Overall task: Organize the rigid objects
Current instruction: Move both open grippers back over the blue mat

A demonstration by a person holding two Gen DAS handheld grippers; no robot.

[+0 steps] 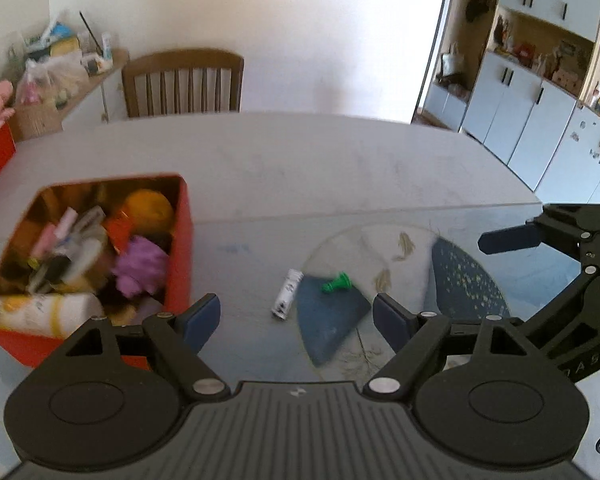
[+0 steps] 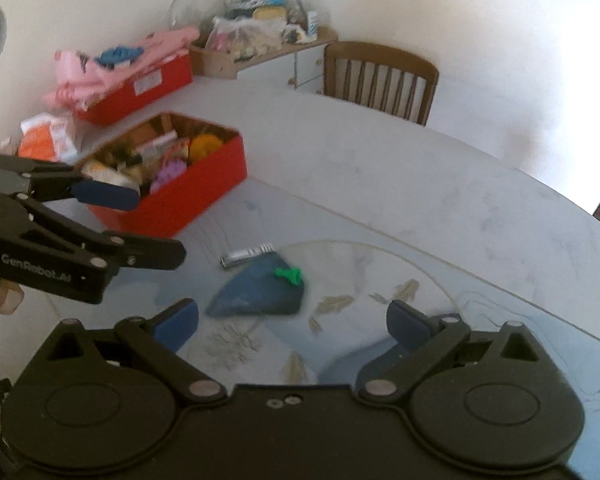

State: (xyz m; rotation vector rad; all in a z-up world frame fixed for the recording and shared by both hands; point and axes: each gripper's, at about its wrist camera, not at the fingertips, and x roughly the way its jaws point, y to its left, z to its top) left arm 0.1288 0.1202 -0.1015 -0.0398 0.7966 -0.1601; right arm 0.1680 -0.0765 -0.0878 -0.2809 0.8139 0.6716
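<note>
Two open tongs (image 1: 296, 318) (image 2: 292, 322), green piece (image 1: 336, 282) ahead between them

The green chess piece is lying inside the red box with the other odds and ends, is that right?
No. The green chess piece lies on the round patterned mat on the table, well apart from the red box holding the other odds and ends. The left wrist view shows it.

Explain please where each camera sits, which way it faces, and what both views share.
Left wrist: sits on the left tool, faces down across the table toward a chair; the open right tool shows at right.
Right wrist: sits on the open right tool, faces the corner; the left tool and a fingertip show at left.
Shared: red box, green piece, silver tube.
</note>
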